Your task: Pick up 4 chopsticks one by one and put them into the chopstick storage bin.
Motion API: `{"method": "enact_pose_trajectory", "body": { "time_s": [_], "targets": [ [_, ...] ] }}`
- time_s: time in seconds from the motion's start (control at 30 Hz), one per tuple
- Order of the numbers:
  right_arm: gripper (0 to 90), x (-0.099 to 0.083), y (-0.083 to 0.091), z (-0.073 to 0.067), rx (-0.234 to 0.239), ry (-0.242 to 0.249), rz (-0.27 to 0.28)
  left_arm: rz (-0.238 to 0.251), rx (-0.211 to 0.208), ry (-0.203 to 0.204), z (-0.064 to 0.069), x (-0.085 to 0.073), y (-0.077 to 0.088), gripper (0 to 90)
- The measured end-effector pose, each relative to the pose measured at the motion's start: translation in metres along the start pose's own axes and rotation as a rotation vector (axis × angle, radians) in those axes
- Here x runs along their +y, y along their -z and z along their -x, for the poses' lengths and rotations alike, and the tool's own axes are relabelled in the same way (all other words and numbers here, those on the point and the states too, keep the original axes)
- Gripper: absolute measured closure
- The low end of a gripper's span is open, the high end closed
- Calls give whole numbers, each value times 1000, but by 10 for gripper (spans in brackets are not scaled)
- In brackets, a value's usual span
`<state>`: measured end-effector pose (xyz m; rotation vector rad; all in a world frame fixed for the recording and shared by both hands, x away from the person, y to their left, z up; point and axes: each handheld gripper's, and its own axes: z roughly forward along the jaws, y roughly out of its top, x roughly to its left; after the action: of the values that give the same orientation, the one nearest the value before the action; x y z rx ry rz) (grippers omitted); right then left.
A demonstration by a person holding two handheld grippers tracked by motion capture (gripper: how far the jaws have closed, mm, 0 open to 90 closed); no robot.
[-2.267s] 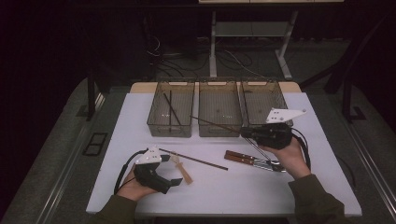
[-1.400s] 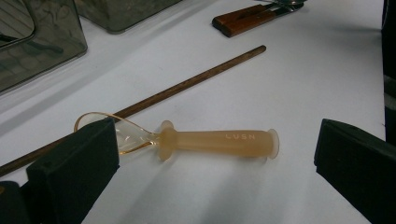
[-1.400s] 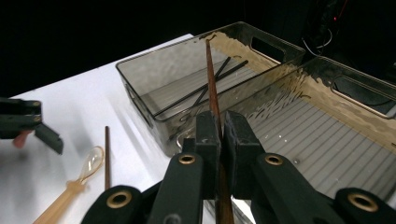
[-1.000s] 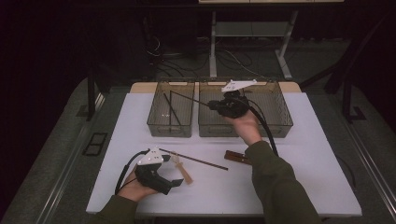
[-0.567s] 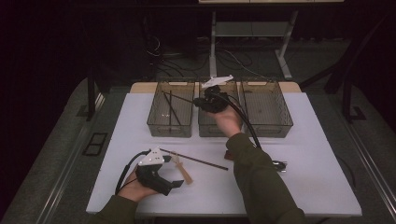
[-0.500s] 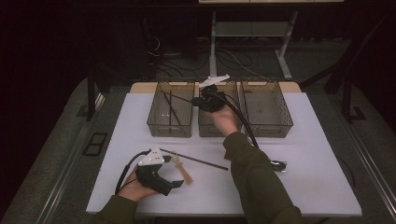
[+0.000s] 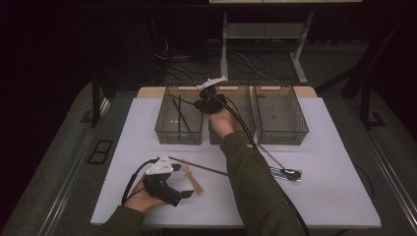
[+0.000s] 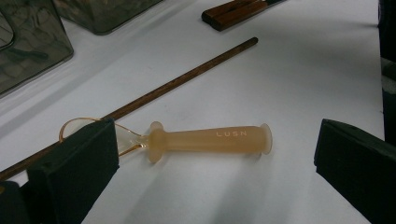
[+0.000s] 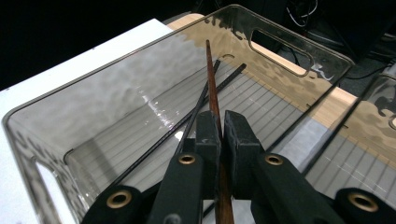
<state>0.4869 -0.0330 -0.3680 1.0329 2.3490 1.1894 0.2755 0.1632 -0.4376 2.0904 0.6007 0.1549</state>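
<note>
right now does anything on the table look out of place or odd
Nothing looks damaged or spilled. The right gripper is shut on a brown wooden chopstick over the left clear plastic bin, which already holds thin black sticks. Its brown match lies loose on the white table.

A thin brown wooden chopstick (image 9: pixel 214 100) is clamped between the shut right tongs (image 9: pixel 222 126), pointing straight ahead past their tips, tilted over the left clear bin (image 9: pixel 116 81). Ahead of and below the tongs, two black chopsticks (image 9: pixel 201 100) lie crossed on the bin's ribbed floor.
</note>
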Motion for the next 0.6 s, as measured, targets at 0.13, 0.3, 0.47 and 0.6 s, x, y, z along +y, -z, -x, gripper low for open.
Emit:
{"method": "enact_pose_trajectory", "body": {
  "time_s": [0.13, 0.3, 0.47, 0.6],
  "targets": [
    [848, 2, -8, -3, -14, -1, -15, 1, -2, -1, 0, 0, 0, 0],
    [819, 3, -13, -4, -11, -1, -24, 1, -5, -3, 0, 0, 0, 0],
    [746, 1, -14, -4, -9, -9, -26, 1, -6, -2, 0, 0, 0, 0],
    [690, 2, -11, -3, 9, -19, -25, 1, -5, -1, 0, 0, 0, 0]
  ]
}}
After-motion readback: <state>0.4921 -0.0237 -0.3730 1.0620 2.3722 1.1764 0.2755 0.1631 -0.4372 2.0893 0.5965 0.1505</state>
